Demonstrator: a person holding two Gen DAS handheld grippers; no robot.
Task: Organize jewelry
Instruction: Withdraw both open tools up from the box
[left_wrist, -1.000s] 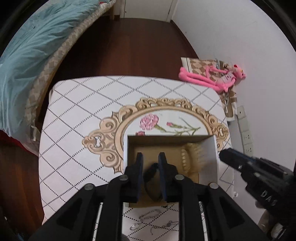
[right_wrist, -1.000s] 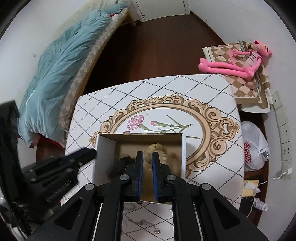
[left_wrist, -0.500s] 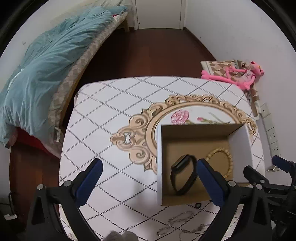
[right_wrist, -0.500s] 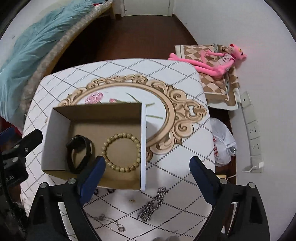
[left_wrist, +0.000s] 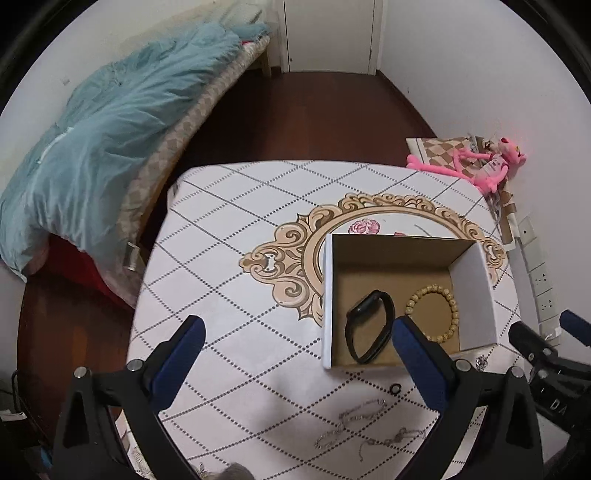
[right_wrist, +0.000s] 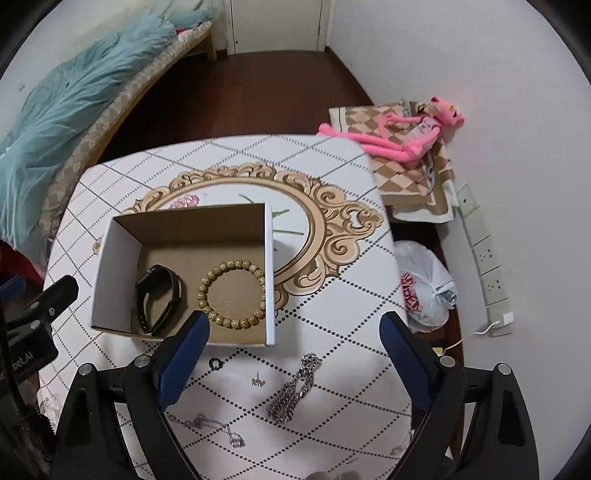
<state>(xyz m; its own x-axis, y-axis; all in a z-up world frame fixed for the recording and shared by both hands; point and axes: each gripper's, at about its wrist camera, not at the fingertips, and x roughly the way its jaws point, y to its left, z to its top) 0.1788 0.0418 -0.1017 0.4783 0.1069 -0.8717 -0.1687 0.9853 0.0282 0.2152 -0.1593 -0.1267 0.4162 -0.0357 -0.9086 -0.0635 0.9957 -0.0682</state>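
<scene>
An open cardboard box (left_wrist: 471, 291) (right_wrist: 110, 273) stands on the patterned table. In it lie a black watch band (left_wrist: 369, 328) (right_wrist: 157, 299) and a wooden bead bracelet (left_wrist: 437, 310) (right_wrist: 232, 291). My left gripper (left_wrist: 295, 347) is open and empty, above the table left of the box front. My right gripper (right_wrist: 293, 339) is open and empty, above the near right corner of the box. On the table in front of the box lie a thick silver chain (right_wrist: 291, 391), thin chains (left_wrist: 365, 428) (right_wrist: 210, 424), a small black ring (left_wrist: 395, 388) (right_wrist: 215, 363) and an ear stud (right_wrist: 256, 380).
The table (left_wrist: 229, 258) has a white diamond-pattern cloth. A bed with a teal quilt (left_wrist: 92, 147) is to the left. A pink plush toy (right_wrist: 399, 136) on a checked cushion, a white plastic bag (right_wrist: 424, 288) and a power strip (right_wrist: 487, 266) lie by the right wall.
Both grippers opened over the box, let go of the black band and the bead bracelet, and drew back and up. Both pieces now lie in the box.
</scene>
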